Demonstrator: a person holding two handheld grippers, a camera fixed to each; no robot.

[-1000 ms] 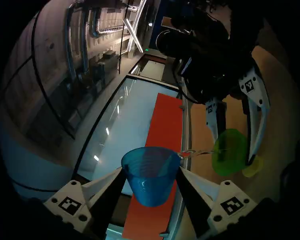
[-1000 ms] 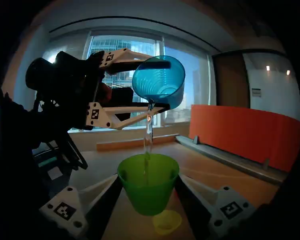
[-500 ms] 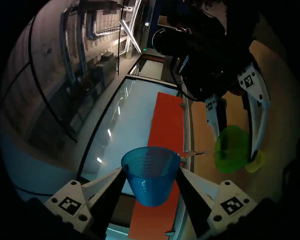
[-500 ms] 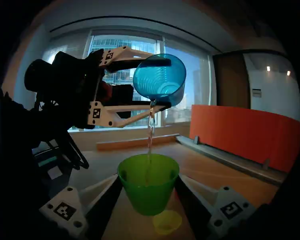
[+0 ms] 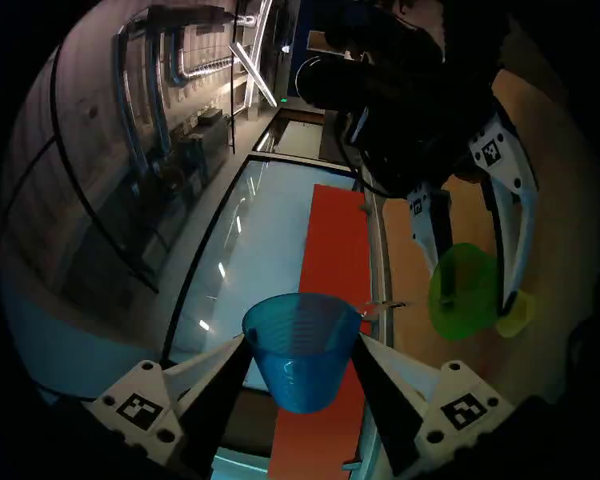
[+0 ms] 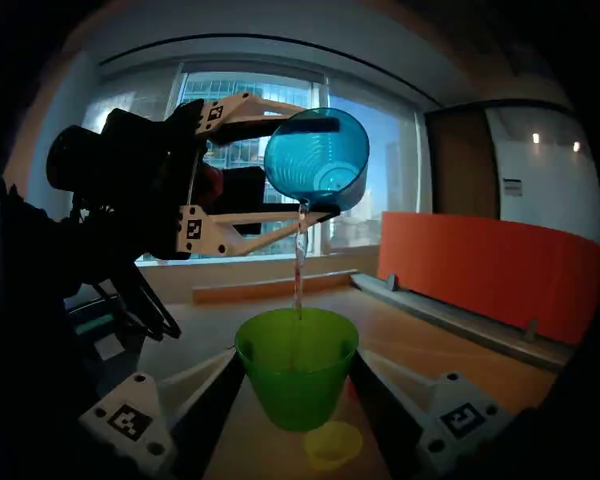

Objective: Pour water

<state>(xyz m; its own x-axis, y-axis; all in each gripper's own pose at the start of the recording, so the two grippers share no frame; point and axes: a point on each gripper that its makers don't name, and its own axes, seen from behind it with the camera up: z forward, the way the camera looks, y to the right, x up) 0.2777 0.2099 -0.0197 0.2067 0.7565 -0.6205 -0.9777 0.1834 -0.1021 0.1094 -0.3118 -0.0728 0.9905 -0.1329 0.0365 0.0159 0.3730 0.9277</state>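
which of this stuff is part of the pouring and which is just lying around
In the job: blue cup, water stream, green cup, left hand-held gripper, right hand-held gripper.
Lying about: small yellow cup on the table, orange partition.

Your left cup [image 5: 302, 352]: translucent blue, ribbed. Your right cup [image 6: 296, 376]: green. Cap [image 6: 332, 444]: yellow. Panel [image 6: 492, 264]: orange. Fingers [image 6: 172, 384]: white, black-white markers [image 6: 128, 420].

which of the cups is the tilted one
The blue cup, tipped sideways in the left gripper, water streaming from its rim; the green cup is upright below.
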